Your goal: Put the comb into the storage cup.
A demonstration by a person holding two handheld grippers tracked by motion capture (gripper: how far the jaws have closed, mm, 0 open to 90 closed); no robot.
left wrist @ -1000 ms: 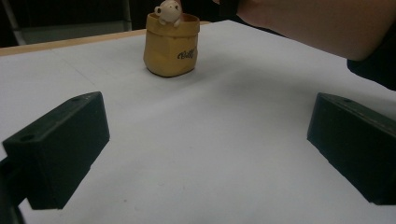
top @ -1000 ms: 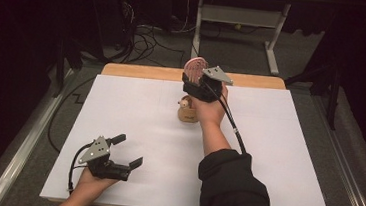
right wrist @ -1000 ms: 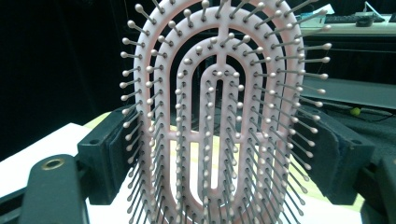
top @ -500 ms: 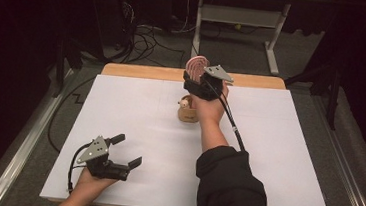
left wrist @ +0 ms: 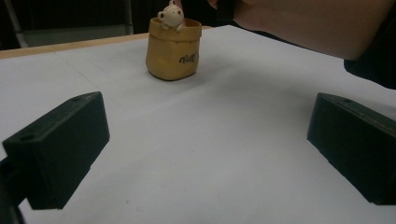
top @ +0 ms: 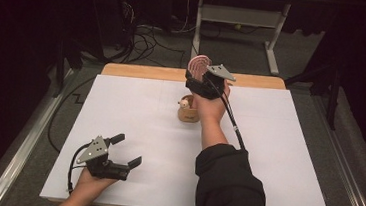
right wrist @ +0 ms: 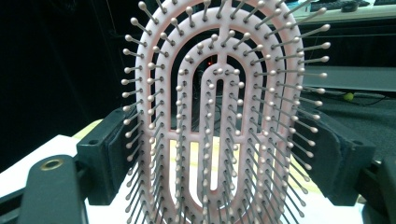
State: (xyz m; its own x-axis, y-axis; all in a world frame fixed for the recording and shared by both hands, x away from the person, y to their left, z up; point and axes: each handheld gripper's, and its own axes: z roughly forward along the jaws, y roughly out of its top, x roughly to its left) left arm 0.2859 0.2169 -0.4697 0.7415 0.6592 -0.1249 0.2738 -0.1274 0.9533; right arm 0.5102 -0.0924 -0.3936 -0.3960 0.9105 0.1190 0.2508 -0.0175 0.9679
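At the far middle of the white table top [top: 135, 104], the right gripper [top: 199, 74] is held up above the surface, near the far wooden edge [top: 143, 71]. A pink hairbrush [top: 198, 65] stands upright between its jaws. In the right gripper view the brush head [right wrist: 219, 112] faces the camera, bristle side on: open looped ribs, grey ball-tipped pins. The two black jaws sit against its left and right sides, closed onto it. The handle is hidden below the frame.

The right hand [top: 210, 105] and dark sleeve [top: 229, 187] reach in from the near edge. A black cable [top: 232, 120] trails back along the forearm.

Just near-left of the right gripper, a small tan pot [top: 188, 112] stands on the table, touching or just beside the hand; cannot tell which. In the left gripper view it is a yellow-brown bag-shaped pot [left wrist: 173, 49], upright, dark lettering on its side, with a small white bear figure [left wrist: 170, 15] peeking over the rim.

At the near left, the left gripper [top: 122, 153] rests low over the table in the left hand [top: 91, 183], pointing right and slightly far. Its jaws stand wide apart with only bare table between them. It sits well apart from the pot and the brush.

Beyond the table: dark floor, cables [top: 147, 34], and a grey metal frame [top: 238, 17].
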